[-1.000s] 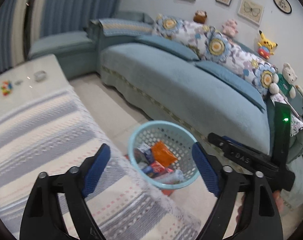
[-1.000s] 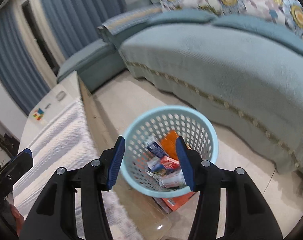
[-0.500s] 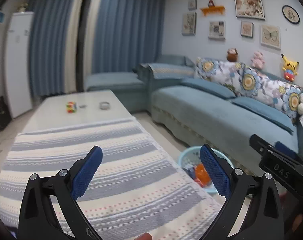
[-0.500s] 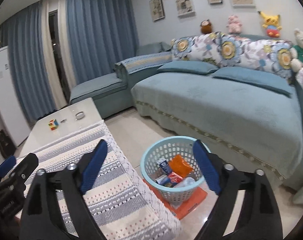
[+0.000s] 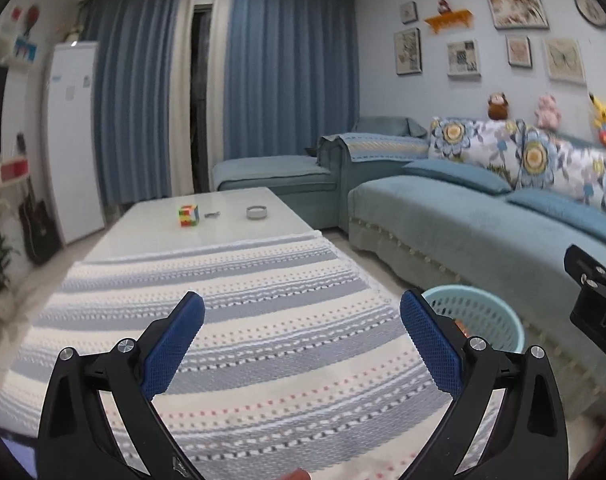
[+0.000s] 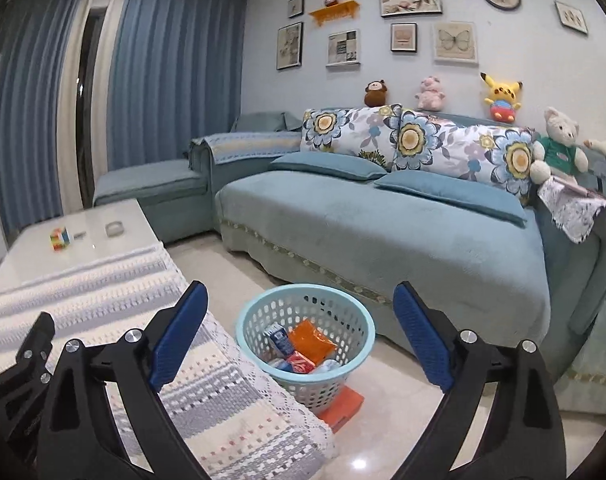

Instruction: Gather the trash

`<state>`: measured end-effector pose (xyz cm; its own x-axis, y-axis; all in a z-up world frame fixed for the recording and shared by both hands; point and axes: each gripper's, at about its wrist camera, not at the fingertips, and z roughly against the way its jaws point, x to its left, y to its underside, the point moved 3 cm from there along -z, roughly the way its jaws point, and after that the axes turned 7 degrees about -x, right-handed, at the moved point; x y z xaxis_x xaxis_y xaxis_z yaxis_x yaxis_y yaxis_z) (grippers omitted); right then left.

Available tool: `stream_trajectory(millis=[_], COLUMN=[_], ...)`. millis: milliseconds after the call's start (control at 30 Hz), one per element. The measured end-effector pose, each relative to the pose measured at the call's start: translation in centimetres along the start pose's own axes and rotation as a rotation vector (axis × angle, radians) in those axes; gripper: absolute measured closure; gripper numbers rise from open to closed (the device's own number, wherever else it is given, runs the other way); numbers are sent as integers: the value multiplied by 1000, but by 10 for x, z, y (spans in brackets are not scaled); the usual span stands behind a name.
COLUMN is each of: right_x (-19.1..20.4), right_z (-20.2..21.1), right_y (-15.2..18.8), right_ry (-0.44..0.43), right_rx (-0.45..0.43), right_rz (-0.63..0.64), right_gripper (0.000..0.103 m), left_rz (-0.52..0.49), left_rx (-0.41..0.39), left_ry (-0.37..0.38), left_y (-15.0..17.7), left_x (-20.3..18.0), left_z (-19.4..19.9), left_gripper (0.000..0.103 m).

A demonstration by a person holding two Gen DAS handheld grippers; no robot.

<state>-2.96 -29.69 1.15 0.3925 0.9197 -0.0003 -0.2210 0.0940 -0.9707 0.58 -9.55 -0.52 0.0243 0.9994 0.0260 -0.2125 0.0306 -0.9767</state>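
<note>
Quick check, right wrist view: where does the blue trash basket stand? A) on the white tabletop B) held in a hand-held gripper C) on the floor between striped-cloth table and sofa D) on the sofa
C: the blue trash basket stands on the floor, with the striped-cloth table to its left and the sofa behind it.

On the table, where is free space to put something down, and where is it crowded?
Free: the whole striped grey-and-cream cloth and the white tabletop left of the colourful puzzle cube. Crowded: the far strip holding the cube, small metal piece and round grey dish.
</note>
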Motion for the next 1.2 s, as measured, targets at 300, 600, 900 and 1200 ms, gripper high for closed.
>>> stream_trajectory(millis=[300, 600, 900, 1200], right_x=[4, 5, 5, 4], right_z=[-17, -19, -19, -22], right_y=[16, 18, 18, 20], right_ry=[-49, -56, -57, -64], right_rx=[83, 94, 94, 112], right_rz=[-15, -18, -6, -15], right_gripper=[14, 14, 14, 14], left_rz=[11, 54, 73, 96], left_rx=[58, 93, 97, 108], left_ry=[19, 18, 13, 26], left_y=[8, 12, 14, 14], left_x=[-1, 5, 9, 13], left_z=[-17, -26, -27, -30], left_gripper=[8, 8, 8, 8])
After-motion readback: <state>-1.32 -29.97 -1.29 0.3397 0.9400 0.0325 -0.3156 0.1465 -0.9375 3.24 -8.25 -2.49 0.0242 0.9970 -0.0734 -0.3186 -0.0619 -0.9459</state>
